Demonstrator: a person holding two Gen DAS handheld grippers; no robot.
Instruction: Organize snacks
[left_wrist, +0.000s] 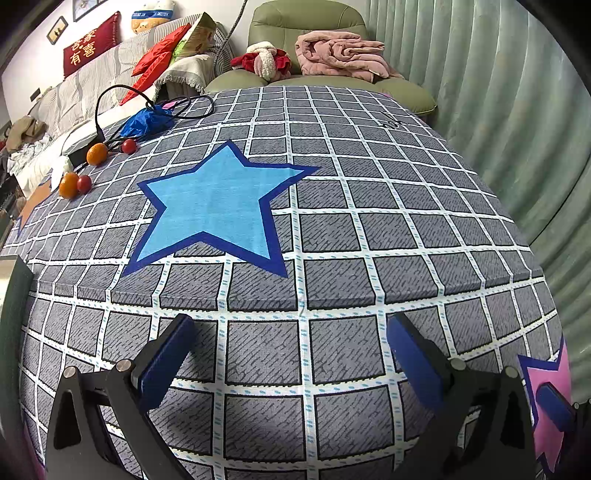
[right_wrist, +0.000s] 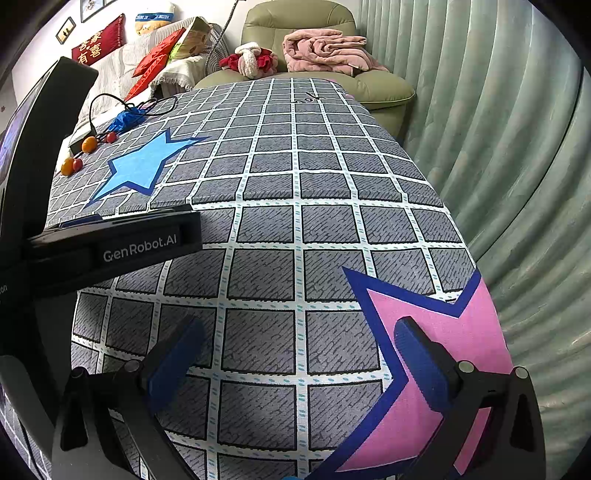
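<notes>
Fruits (left_wrist: 83, 168) lie far left on table (left_wrist: 332, 221) (cable (left_wrist: 110, 107) probably behind).

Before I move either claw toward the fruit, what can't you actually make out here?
- Black box, left wrist view: partly behind the orange fruit; contents unknown.
- Blue bag: crumpled, contents hidden.
- Table's left part, right wrist view: blocked by the left claw body.
- Right claw, left wrist view: cut off by the frame edge.
- Print on the tablecloth: too small to read.

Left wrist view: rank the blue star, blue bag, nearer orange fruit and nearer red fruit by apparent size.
1. blue star
2. blue bag
3. nearer orange fruit
4. nearer red fruit
The bag lies farther away, so its true size is unsure.
</notes>
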